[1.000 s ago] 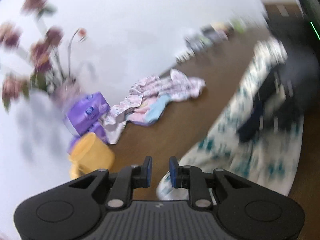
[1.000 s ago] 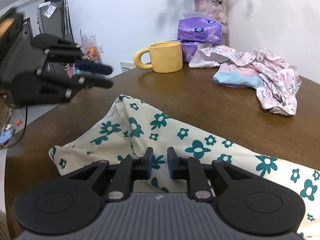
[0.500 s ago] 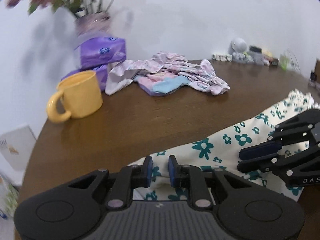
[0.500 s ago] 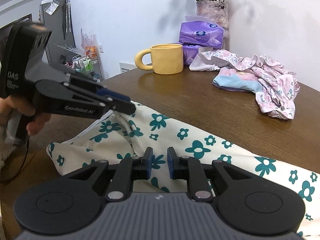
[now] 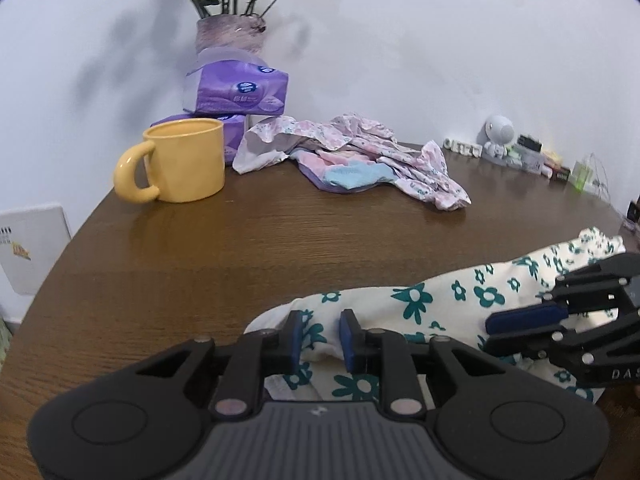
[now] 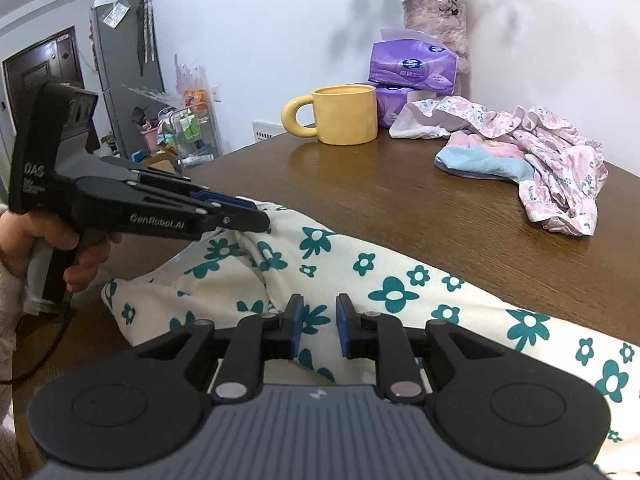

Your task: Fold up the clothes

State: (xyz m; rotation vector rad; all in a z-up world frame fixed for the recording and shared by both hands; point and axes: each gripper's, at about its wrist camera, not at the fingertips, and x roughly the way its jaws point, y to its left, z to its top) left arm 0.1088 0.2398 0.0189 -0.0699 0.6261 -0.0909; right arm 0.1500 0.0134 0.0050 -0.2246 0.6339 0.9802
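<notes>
Swinging your left gripper (image 5: 320, 334) down from the blurred sweep of a second ago, you now have both it and your right gripper (image 6: 319, 328) (jaws slightly parted, gripping nothing) over the floral garment (image 6: 384, 276) crumpled on the table (image 5: 280, 240), ready to pinch.

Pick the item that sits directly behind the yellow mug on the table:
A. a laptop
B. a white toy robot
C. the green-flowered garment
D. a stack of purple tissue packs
D: the purple tissue packs are stacked right behind the yellow mug, below the vase, in both wrist views.
</notes>
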